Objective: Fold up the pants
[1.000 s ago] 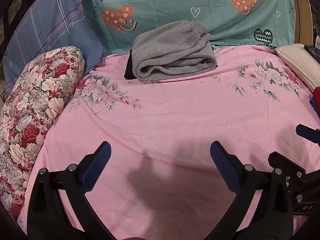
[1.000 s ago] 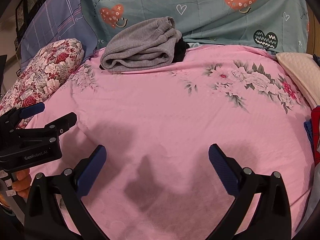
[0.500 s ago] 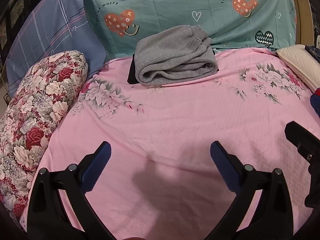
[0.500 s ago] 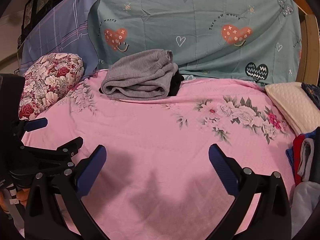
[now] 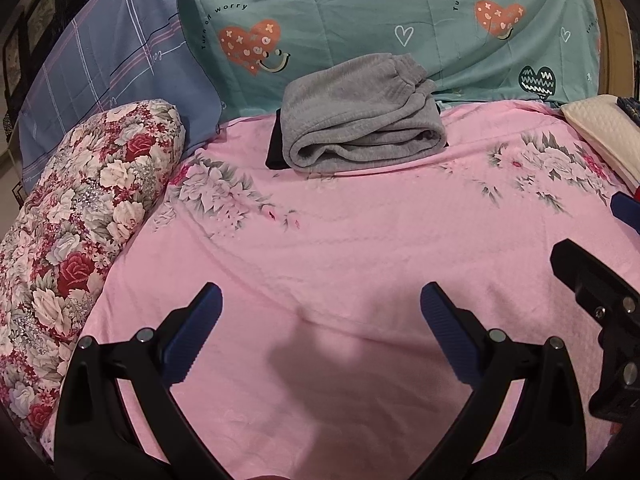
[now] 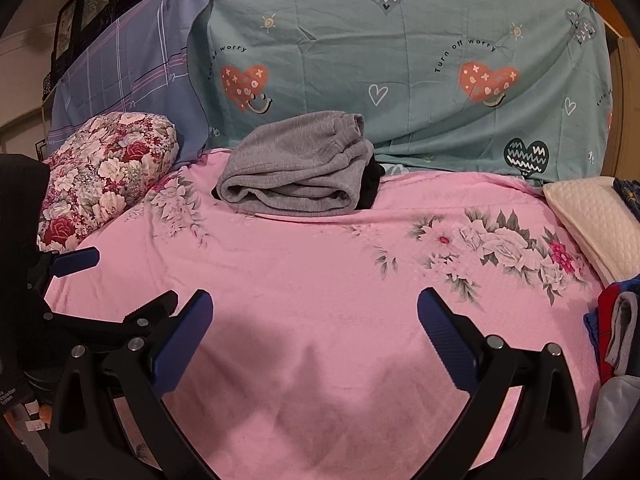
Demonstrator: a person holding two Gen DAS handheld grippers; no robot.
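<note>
The pink bed sheet (image 5: 340, 248) fills most of both views and serves as the landmark. At its far edge, against the teal heart-print cover (image 6: 400, 80), the grey pants (image 5: 360, 120) lie as a compact folded bundle on top of a black garment (image 5: 274, 148) that shows at the bundle's sides. Judging from that, the fold looks finished, or a new garment is about to be fetched.

The left claw (image 5: 320, 332) and the right claw (image 6: 314, 336) hover over the near part of the sheet, both spread wide and holding nothing, well apart from the pants. A next move likely calls for reaching toward the heap of clothes (image 6: 612, 332) at the sheet's right edge, if more pants wait there.

The floral bolster (image 5: 80, 220) lies along the sheet's left edge, and a cream quilted pillow (image 6: 592, 220) on its right. Nothing lies between the claws and the bundle.
</note>
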